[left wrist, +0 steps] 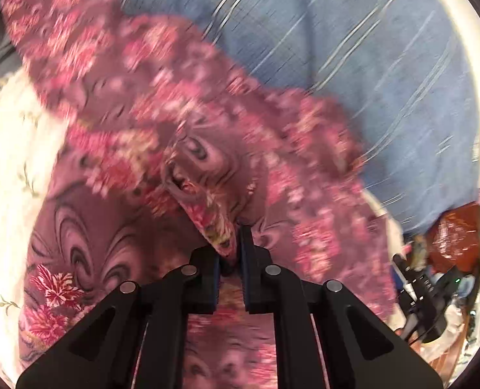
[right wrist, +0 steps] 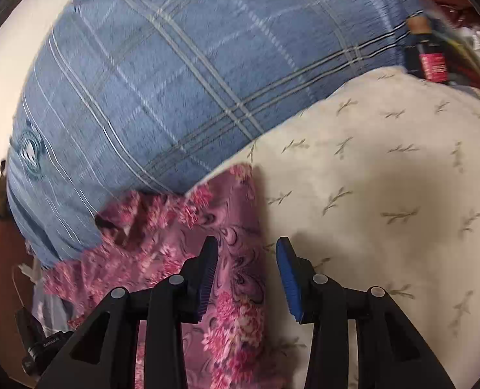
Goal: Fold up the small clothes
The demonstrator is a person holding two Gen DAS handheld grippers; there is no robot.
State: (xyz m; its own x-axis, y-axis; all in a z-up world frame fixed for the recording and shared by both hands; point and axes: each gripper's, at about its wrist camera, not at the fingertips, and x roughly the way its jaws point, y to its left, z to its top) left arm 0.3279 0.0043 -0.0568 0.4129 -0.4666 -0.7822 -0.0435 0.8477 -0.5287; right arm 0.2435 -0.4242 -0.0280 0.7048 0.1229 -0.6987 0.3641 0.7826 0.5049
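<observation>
A mauve floral garment point(left wrist: 181, 136) lies crumpled on a cream sheet with leaf print point(left wrist: 9, 168). My left gripper point(left wrist: 233, 243) is shut on a bunched fold of the garment and holds it raised; the view is motion-blurred. In the right wrist view the same garment point(right wrist: 230, 227) lies flat with its straight right edge on the cream sheet point(right wrist: 385, 178). My right gripper point(right wrist: 246, 256) is open and empty, just above that edge, its left finger over the cloth and its right finger over the sheet.
A big blue plaid pillow point(right wrist: 162, 74) lies behind the garment and also shows in the left wrist view point(left wrist: 353, 48). A dark bottle with a red label point(right wrist: 429, 61) and red plastic packaging point(left wrist: 457, 236) sit at the bed's edge. The other gripper's body point(left wrist: 431, 295) shows at right.
</observation>
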